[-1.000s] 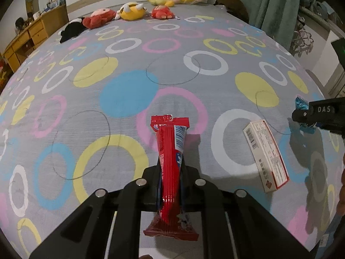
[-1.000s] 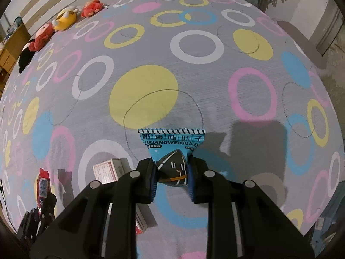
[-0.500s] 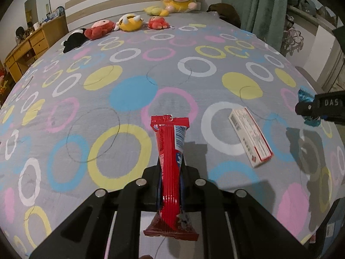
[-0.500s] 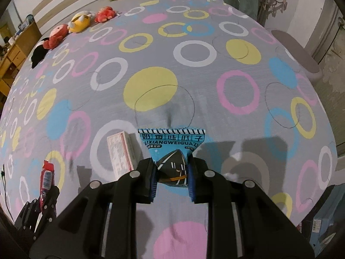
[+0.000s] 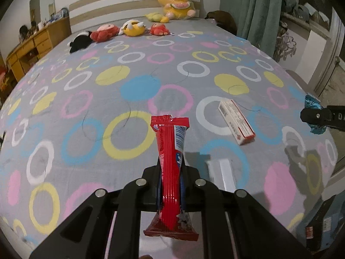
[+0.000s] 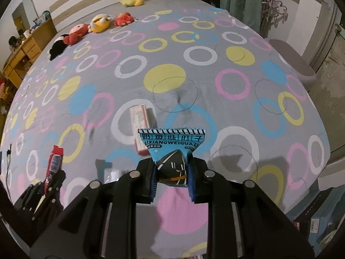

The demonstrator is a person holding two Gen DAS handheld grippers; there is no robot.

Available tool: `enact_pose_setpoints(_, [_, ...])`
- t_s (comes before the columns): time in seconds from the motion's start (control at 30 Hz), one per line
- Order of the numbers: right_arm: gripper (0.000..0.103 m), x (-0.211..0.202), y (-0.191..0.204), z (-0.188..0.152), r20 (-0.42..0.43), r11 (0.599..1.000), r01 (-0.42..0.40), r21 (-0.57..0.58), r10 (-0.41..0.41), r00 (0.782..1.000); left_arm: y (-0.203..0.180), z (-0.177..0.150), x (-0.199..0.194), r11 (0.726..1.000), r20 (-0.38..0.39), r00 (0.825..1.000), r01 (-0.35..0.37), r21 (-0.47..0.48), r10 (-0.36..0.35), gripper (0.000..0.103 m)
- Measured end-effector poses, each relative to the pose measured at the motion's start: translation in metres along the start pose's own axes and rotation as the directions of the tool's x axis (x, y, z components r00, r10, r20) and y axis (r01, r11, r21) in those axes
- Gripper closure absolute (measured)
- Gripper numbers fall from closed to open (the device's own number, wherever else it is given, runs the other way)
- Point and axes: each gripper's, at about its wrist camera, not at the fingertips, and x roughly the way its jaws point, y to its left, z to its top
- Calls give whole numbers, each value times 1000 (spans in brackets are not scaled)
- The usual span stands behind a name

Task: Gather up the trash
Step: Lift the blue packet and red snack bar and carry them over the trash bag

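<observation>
Bed [image 5: 64, 112]: grey sheet with yellow, pink, blue and white rings and discs, fills both views. Headboard [image 5: 107, 4] at 12 o'clock in the left wrist view. Curtain [image 5: 254, 6] at 1 o'clock, dresser [image 5: 32, 49] at 10 o'clock.

Plush toys along the head of the bed: big yellow plush [image 5: 174, 2] against the headboard; below it a row with a black toy [image 5: 79, 41], two red ones and a yellow one.

Left gripper [image 5: 171, 181]: jaws narrow, clamped on a red wrapper [image 5: 170, 161]. Wrapper stands on edge between the fingers, crimped end pointing to 12 o'clock, other end hanging back under the gripper at 6 o'clock. Clear of the sheet. Also seen at 8 o'clock in the right wrist view.

Right gripper [image 6: 172, 177]: jaws narrow, blue pads pinching a blue packet [image 6: 172, 149]. Packet fans out ahead of the fingers with its printed top edge at 12 o'clock. Off the sheet; its shadow falls on the sheet to the right.

Box [image 5: 236, 122]: white with red end, flat on the sheet, at 2 o'clock from the red wrapper, lying across a white ring. In the right wrist view it sits just behind the packet at 11 o'clock, partly hidden.

Pale flat piece [image 5: 222, 172] on the sheet just right of the left fingers; blurred, possibly clear film, cannot tell.
</observation>
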Motion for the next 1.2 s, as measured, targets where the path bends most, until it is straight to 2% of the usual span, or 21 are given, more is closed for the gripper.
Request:
enact_pose_setpoints(0.17, [81, -30, 1, -26, 23, 999, -34, -8, 34, 999, -10, -25, -30, 998, 23, 1000, -2, 56, 1, 91])
enact_pose_setpoints(0.43, [81, -71, -3, -61, 66, 997, -63, -38, 66, 996, -14, -72, -65, 999, 22, 999, 35, 17, -35, 91])
enact_pose_setpoints(0.67, [81, -107, -13, -91, 111, 995, -82, -55, 88, 990, -13, -92, -89, 1000, 58, 998, 26, 17, -26, 91])
enact_pose_setpoints(1.0, [81, -143, -21, -146, 161, 990, -90, -106, 107, 981, -17, -145, -115, 999, 92, 995, 31, 27, -34, 91])
enact_pose_setpoints(1.1, [81, -148, -22, -168, 168, 988, -91, -125, 112, 980, -18, -167, -111, 999, 66, 997, 41, 30, -43, 91])
enact_pose_setpoints(1.2, [81, -145, -24, -192, 160, 986, -87, -140, 109, 981, -23, -188, -106, 999, 8, 999, 48, 25, -49, 91])
